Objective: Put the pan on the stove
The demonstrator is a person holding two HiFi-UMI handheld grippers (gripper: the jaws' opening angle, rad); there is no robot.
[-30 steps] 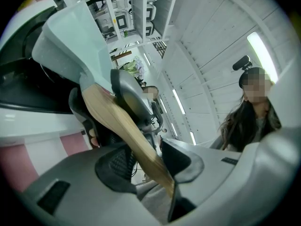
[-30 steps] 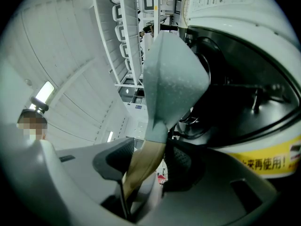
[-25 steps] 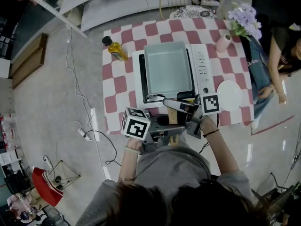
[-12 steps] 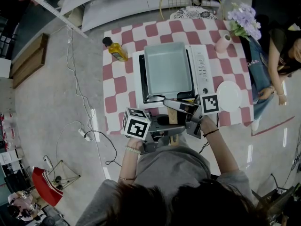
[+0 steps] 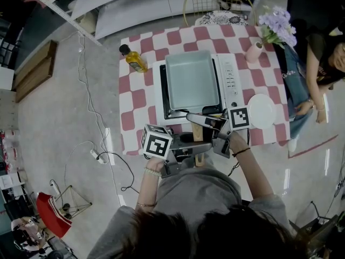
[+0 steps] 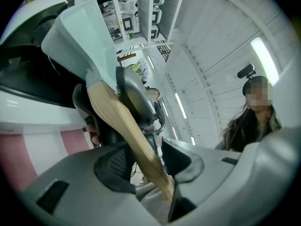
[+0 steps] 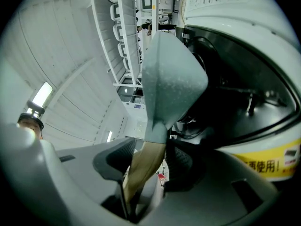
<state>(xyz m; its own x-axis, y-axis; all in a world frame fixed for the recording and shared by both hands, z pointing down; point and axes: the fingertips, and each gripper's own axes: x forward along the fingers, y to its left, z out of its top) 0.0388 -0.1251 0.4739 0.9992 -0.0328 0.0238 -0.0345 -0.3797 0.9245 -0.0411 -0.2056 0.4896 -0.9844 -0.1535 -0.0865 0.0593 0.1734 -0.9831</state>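
Pan [image 5: 192, 81] apparently already down on the stove [image 5: 230, 74] atop the counter [image 5: 135, 99], wooden handle [image 6: 117, 121] pinched by left hand-held gripper [image 6: 150, 160] and right hand-held gripper [image 7: 146, 166], only release left.

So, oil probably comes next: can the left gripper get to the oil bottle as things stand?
Probably not yet: the left gripper is closed on the pan handle. Once freed, likely yes: the oil bottle stands on the checked cloth left of the stove, with nothing between.
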